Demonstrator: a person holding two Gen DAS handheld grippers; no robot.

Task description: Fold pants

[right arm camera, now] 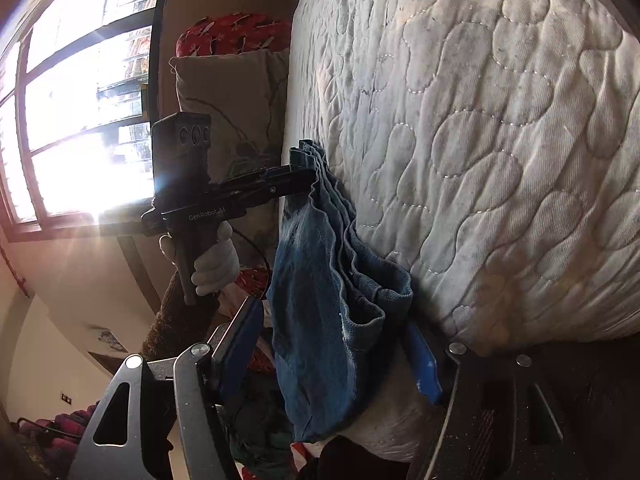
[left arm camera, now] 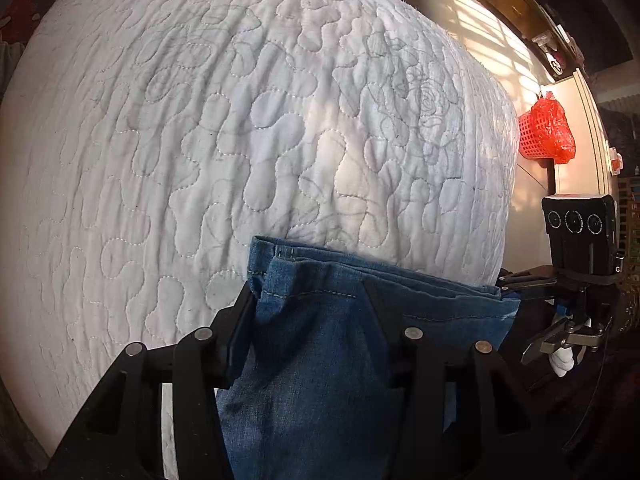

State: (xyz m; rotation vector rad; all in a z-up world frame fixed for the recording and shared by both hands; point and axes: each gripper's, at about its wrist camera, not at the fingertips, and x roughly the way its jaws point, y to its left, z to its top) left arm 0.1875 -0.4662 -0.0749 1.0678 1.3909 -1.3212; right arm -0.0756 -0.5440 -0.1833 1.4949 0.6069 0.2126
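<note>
The blue denim pants (left arm camera: 320, 344) hang bunched at the edge of a white quilted bed (left arm camera: 240, 120). My left gripper (left arm camera: 308, 316) points down at the quilt and is shut on a thick wad of the denim, whose hemmed edge sticks out past the fingertips (left arm camera: 238, 320). In the right wrist view the left gripper (right arm camera: 310, 176), held by a white-gloved hand (right arm camera: 216, 264), pinches the upper end of the pants (right arm camera: 320, 320). My right gripper (right arm camera: 332, 352) stands open around the lower folds; its blue pads (right arm camera: 240, 340) do not press the cloth. In the left wrist view the right gripper (left arm camera: 506, 286) sits at the denim's right edge.
The quilted bed (right arm camera: 480, 160) fills most of both views. A red mesh basket with a red plastic bag (left arm camera: 544, 128) hangs on the wall beyond the bed. A beige pillow (right arm camera: 228, 100) and a red patterned cushion (right arm camera: 236, 32) lie by a bright window (right arm camera: 80, 120).
</note>
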